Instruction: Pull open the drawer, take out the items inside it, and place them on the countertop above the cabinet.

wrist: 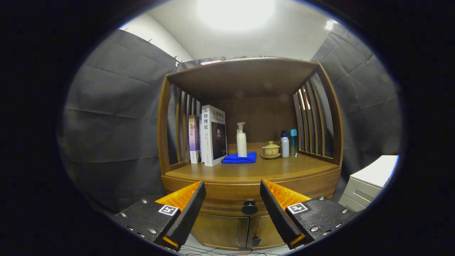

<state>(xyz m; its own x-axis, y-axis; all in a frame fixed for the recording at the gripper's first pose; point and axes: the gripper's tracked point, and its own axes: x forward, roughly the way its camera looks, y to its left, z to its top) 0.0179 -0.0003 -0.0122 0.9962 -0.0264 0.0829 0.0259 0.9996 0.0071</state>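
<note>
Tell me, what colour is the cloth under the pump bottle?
Blue. The cloth lies folded under the pump bottle on the countertop; the gripper view shows it.

A: Light source? One overhead lamp (235, 12), blown out to white glare on the ceiling; a smaller hot spot to its right.

B: Exposure below? Dim. Cabinet (249, 185) recess shadowed under its top board, countertop (270, 167) moderately lit.

A: Optics? Strong fisheye bowing toward the rim, darkening there. Centre sharp; gripper (233, 199) fingers, spread apart, slightly soft.
</note>
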